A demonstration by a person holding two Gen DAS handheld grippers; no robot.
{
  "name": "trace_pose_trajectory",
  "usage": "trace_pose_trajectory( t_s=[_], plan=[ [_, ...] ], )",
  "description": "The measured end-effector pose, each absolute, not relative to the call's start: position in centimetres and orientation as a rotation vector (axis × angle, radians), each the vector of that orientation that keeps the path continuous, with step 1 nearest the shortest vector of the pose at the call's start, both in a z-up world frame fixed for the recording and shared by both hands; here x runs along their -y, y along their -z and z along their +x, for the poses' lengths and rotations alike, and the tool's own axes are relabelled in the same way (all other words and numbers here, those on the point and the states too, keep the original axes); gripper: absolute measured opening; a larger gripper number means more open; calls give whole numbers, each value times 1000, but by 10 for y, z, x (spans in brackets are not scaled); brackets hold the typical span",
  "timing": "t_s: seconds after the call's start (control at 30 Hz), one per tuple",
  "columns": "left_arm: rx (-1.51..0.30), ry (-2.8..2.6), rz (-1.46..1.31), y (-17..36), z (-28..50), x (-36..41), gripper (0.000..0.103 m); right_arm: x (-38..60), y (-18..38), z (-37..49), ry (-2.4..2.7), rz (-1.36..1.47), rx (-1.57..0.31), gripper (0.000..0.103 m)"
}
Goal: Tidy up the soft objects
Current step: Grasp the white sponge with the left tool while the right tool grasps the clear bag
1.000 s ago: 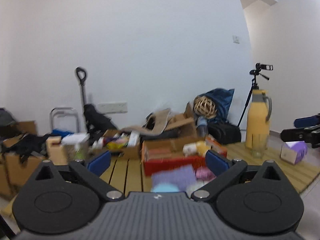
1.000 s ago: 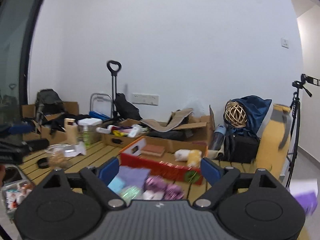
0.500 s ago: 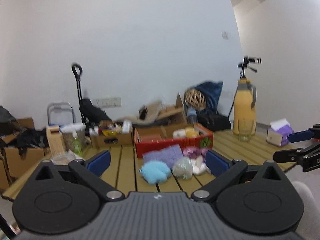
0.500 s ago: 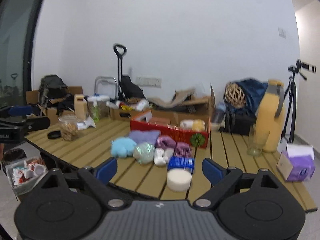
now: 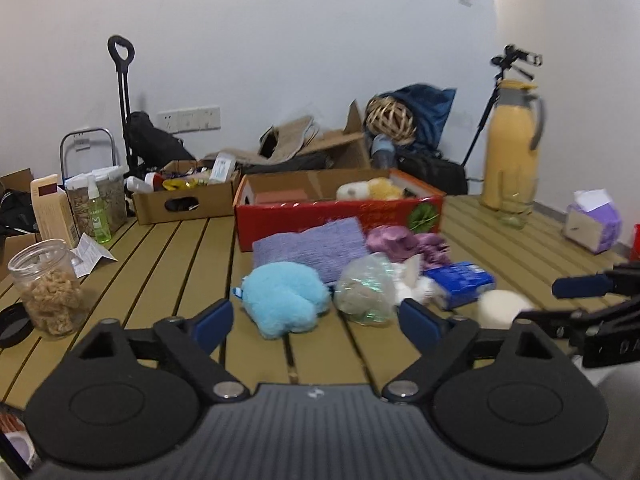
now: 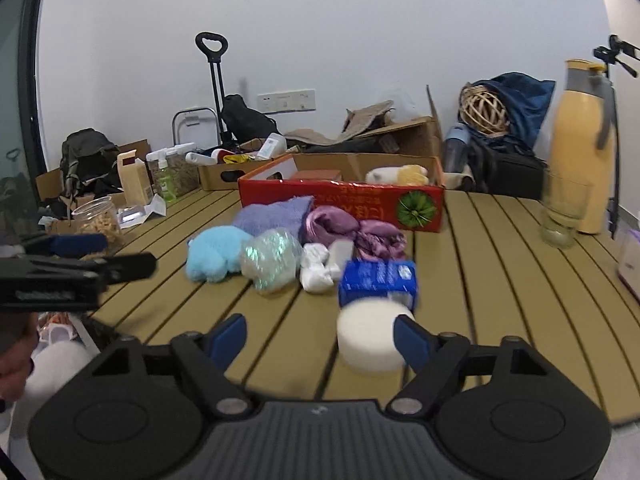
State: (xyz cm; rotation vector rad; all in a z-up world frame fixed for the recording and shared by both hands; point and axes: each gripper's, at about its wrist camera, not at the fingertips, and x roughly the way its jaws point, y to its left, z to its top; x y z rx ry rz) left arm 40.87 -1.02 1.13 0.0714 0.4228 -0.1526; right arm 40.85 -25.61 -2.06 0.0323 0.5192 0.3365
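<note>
the left gripper (image 5: 316,318) hovers over the near edge of the slatted wooden tabletop (image 5: 168,264), its blue-padded jaws apart with nothing between them; they have just been closing a little. the right gripper (image 6: 320,336) hovers over the same near edge further right, jaws also apart and just now narrowing. a white round sponge (image 6: 370,334) sits on the tabletop near the edge, in line with the gap between the right gripper's pads and close to the right-hand pad; whether that pad touches it cannot be told.

a cluster of soft things lies in the middle of the tabletop, in front of a red cardboard box (image 5: 340,216). from left to right: a light blue plush toy (image 5: 284,296), a shiny clear bag of stuffing (image 5: 366,288) just beside it, small white rolled cloths (image 6: 318,268), and a blue packet (image 6: 378,280) just behind the sponge. behind these, against the box, a lilac knitted cloth (image 5: 310,248) and crumpled purple fabric (image 6: 352,230). inside the box rest a white and yellow plush (image 5: 368,190).

towards the left edge stands a clear jar (image 5: 48,288) of tan pieces. near the far right corner stand a yellow jug (image 5: 512,148) and a drinking glass (image 6: 562,212), with a purple tissue box (image 5: 594,220) at the right edge.
</note>
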Motion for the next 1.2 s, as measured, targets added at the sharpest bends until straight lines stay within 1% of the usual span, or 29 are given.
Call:
trace_pose_trajectory(
  t_s=[0.13, 0.17, 0.2, 0.23, 0.33, 0.4, 0.43, 0.47, 0.57, 0.6, 0.63, 0.73, 0.87, 1.0, 1.1, 1.2],
  plan=[
    [-454, 106, 46, -3, 446, -2, 80, 237, 20, 454, -394, 28, -523, 73],
    [-470, 96, 34, 0, 456, -6, 75, 230, 20, 464, -409, 21, -522, 72],
    [-481, 92, 27, 2, 464, -9, 73, 222, 20, 476, -428, 13, -522, 71],
    [-488, 89, 21, 4, 470, -11, 73, 214, 21, 487, -443, 4, -527, 69],
    [-497, 86, 22, 10, 484, -15, 73, 193, 25, 517, -474, -16, -533, 68],
    [-516, 95, 7, 15, 493, -20, 73, 180, 30, 536, -478, -14, -550, 65],
    [-529, 100, -2, 18, 496, -22, 74, 176, 33, 543, -481, -12, -560, 60],
    [-536, 99, -6, 20, 499, -23, 74, 172, 37, 549, -483, -13, -574, 48],
    [-537, 99, -23, 21, 504, -26, 74, 171, 47, 559, -516, 34, -603, 27],
    [-528, 105, -33, 19, 503, -27, 74, 174, 45, 558, -519, 57, -594, 23],
    [-515, 119, -41, 16, 501, -25, 74, 179, 40, 554, -518, 67, -576, 21],
    [-496, 169, -59, 8, 495, -7, 73, 209, 16, 538, -478, 113, -483, 21],
    [-531, 314, -42, 7, 487, 44, 73, 263, 0, 518, -367, 151, -428, 21],
    [-544, 439, -6, 10, 473, 111, 77, 312, 8, 505, -263, 189, -451, 21],
    [-572, 441, 67, 19, 466, 156, 77, 339, 16, 491, -233, 205, -458, 21],
    [-597, 395, 119, 30, 463, 181, 76, 358, 22, 480, -238, 217, -460, 22]
  ],
)
